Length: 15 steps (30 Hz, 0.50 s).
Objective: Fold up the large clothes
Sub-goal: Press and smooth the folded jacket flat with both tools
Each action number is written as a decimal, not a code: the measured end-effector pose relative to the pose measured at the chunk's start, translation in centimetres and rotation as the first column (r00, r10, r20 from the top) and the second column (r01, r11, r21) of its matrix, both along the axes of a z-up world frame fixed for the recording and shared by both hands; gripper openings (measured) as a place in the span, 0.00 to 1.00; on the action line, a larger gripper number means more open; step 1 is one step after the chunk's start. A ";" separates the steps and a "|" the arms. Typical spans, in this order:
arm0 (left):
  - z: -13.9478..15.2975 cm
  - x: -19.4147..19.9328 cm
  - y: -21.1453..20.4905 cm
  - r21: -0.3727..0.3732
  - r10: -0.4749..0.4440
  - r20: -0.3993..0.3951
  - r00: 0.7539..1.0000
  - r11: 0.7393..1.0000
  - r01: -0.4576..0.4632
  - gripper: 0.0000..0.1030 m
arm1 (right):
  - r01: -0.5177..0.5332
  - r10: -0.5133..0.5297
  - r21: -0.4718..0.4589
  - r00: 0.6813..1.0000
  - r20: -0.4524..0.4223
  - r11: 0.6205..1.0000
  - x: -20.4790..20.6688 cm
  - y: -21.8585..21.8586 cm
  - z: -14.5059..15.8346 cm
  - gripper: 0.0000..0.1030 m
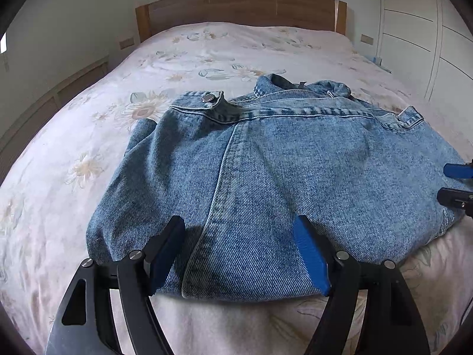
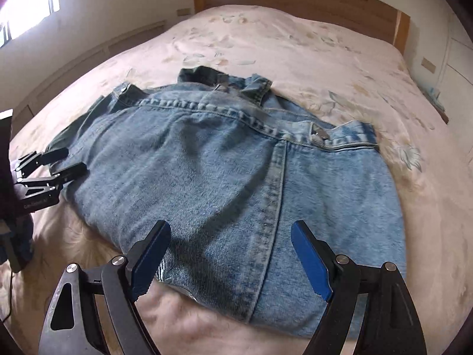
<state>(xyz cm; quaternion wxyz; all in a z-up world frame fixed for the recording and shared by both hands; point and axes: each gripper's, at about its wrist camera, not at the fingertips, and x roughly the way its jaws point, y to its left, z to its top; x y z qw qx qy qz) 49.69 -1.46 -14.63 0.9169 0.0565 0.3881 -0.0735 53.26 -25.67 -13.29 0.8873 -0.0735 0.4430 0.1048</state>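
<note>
A: Denim jacket [image 1: 266,177] lies flat on the floral bedspread [image 1: 88,148], near the foot edge, back side up.

B: Orientation?

A: Collar [image 1: 283,84] points to the wooden headboard [image 1: 236,6], hem toward the cameras. Long axis looks crosswise, hard to be sure.

B: Room?

A: Bare bedspread all round, most toward the headboard.

B: Grippers?

A: Left gripper [image 1: 239,224] and right gripper [image 2: 230,229] both spread wide over the hem, gripping nothing.

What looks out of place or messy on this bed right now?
Little stands out. The denim jacket lies partly folded on the floral bedspread, its collar rumpled at the far end. Both the left gripper and right gripper have open jaws.
</note>
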 end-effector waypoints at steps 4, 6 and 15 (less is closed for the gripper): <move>0.1 -0.3 0.4 -0.008 -0.010 -0.005 1.000 1.000 0.010 0.69 | 0.036 -0.036 -0.027 0.999 -0.021 0.999 -0.4 -1.9 -0.8 0.81; 0.7 -0.5 0.4 -0.006 -0.007 -0.005 1.000 1.000 0.007 0.69 | 0.071 -0.072 -0.020 0.997 -0.031 0.997 -1.1 -3.8 -0.6 0.81; 5.2 4.7 -5.3 0.025 -0.093 0.044 0.995 0.995 0.092 0.69 | 0.051 -0.050 -0.027 0.998 0.039 0.998 1.3 -3.2 3.3 0.81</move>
